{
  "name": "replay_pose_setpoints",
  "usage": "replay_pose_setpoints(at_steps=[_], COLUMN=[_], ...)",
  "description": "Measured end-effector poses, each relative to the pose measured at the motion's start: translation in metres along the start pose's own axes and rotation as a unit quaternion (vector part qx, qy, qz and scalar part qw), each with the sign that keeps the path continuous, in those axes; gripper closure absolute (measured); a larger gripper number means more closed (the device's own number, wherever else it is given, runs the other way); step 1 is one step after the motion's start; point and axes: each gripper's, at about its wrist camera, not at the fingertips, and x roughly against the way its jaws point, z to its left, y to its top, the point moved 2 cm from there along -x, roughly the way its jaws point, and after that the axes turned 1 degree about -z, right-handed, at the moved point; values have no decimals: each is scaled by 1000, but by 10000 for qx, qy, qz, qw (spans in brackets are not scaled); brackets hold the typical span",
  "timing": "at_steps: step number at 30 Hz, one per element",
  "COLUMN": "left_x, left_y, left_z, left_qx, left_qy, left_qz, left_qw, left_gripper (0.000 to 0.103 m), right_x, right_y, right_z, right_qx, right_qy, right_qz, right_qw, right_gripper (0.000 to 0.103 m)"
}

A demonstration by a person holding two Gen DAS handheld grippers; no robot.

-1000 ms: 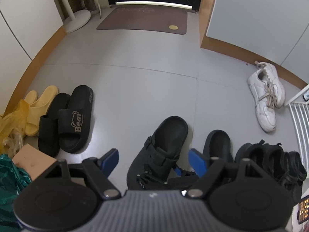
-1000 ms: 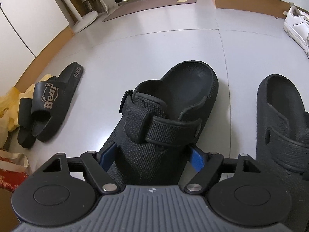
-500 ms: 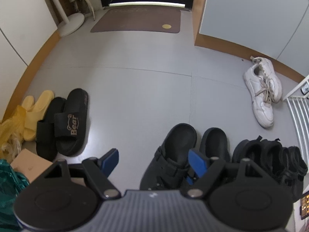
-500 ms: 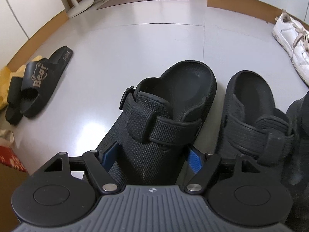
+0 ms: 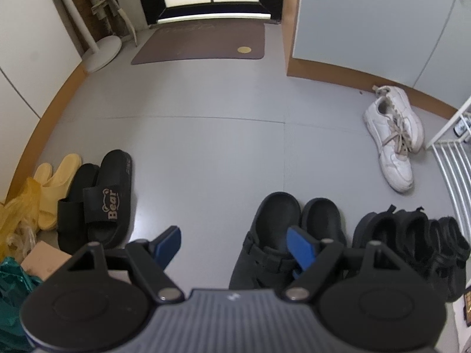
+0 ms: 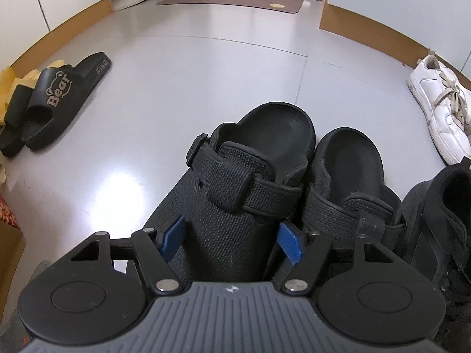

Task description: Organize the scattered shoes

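Straddling the black textured strap clog [image 6: 232,203], the right hand-held gripper [image 6: 232,239] has just been closing, blue pads at its sides on the grey floor [image 6: 191,82]. Its matching clog [image 6: 347,173] touches on the right. The left hand-held gripper [image 5: 234,247] hovers wide open, empty. Farther left lie black "Bear" slides [image 5: 109,203].

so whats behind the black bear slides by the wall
Yellow slippers lie behind the black slides, toward the wall, with a yellow plastic bag over their near ends. The slides and bag hide their lower parts.
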Motion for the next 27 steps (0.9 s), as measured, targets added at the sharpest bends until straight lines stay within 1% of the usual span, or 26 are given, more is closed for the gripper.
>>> replay_pose_setpoints(at_steps=[1, 4, 9, 10, 11, 12, 15, 17, 19, 23, 27], left_x=[1, 4, 17, 19, 22, 25, 31, 35, 40, 52, 54], left_y=[0, 1, 4, 4, 5, 5, 5, 4, 3, 2, 2], left_z=[-2, -7, -17, -18, -20, -21, -24, -29, -34, -44, -55], left_qx=[-25, -42, 12, 20, 25, 28, 44, -30, -102, -144, -251], left_qy=[-1, -39, -157, -178, -210, -251, -353, -403, -493, -741, -797], left_qz=[-2, -40, -205, -232, -264, -295, -350, -386, -436, -519, -560], left_qw=[10000, 10000, 9997, 9996, 9994, 9992, 9988, 9984, 9978, 9958, 9949], left_gripper=[22, 22, 22, 22, 22, 22, 22, 22, 22, 22, 22], right_x=[3, 16, 47, 62, 66, 81, 111, 132, 157, 193, 230], right_y=[1, 4, 8, 9, 10, 11, 15, 18, 23, 30, 36], right_z=[-5, -19, -37, -45, -48, -55, -69, -79, -90, -98, -104], right_qx=[-113, -276, -362, -443, -463, -532, -545, -568, -692, -634, -502], right_qy=[85, 122, 267, 222, 209, 174, 59, -27, -8, -179, -295], right_qz=[11, -7, -73, -91, -95, -122, -208, -262, -284, -369, -406], right_qw=[9999, 9995, 9990, 9987, 9987, 9984, 9983, 9980, 9972, 9971, 9975], right_gripper=[33, 33, 33, 33, 33, 33, 33, 33, 32, 32, 32])
